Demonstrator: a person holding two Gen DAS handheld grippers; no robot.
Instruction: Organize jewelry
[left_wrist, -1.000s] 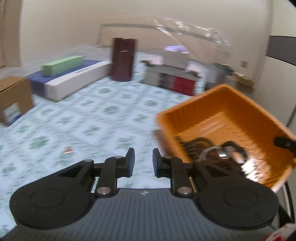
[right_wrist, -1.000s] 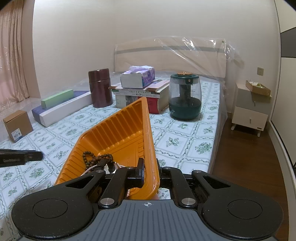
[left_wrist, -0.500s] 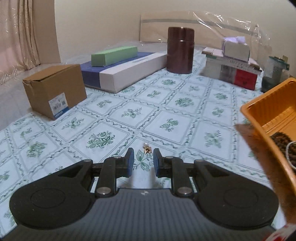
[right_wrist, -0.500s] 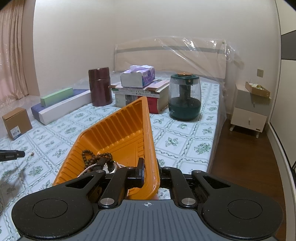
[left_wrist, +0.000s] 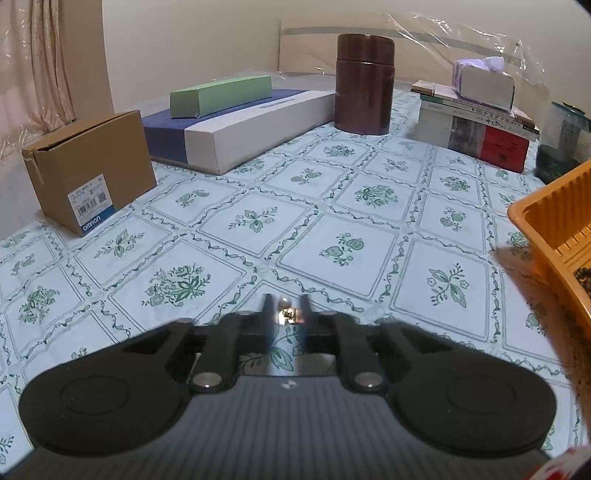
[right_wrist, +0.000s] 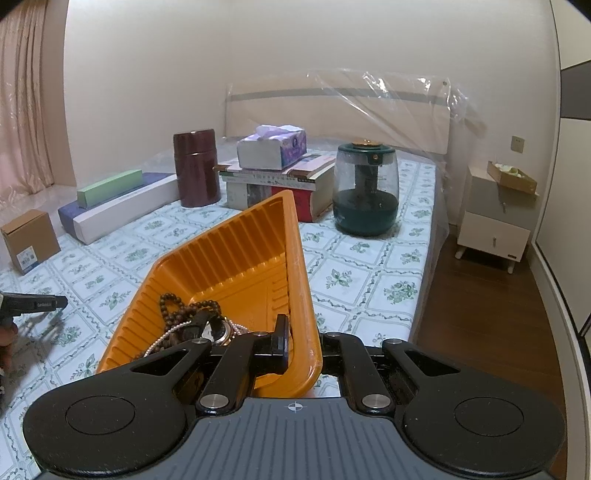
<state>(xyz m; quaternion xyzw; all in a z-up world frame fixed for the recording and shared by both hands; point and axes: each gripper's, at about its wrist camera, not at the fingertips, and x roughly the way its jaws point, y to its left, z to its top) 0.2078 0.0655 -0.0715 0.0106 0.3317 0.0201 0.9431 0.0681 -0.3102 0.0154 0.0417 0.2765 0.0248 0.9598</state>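
While the left gripper (left_wrist: 286, 308) closes, a small gold earring (left_wrist: 287, 314) sits between its fingers on the bed (left_wrist: 332, 221), at 6 o'clock in its view; contact unclear. Right gripper (right_wrist: 301, 341) is clamped on the orange tray (right_wrist: 236, 251) wall. Beads (right_wrist: 184, 308) and a watch (right_wrist: 216, 330) lie in the tray, at 7 o'clock. Tray edge shows at 3 o'clock in the left view.

Small gold earring (left_wrist: 287, 314) on bedsheet; beads, watch in orange tray (right_wrist: 236, 258).
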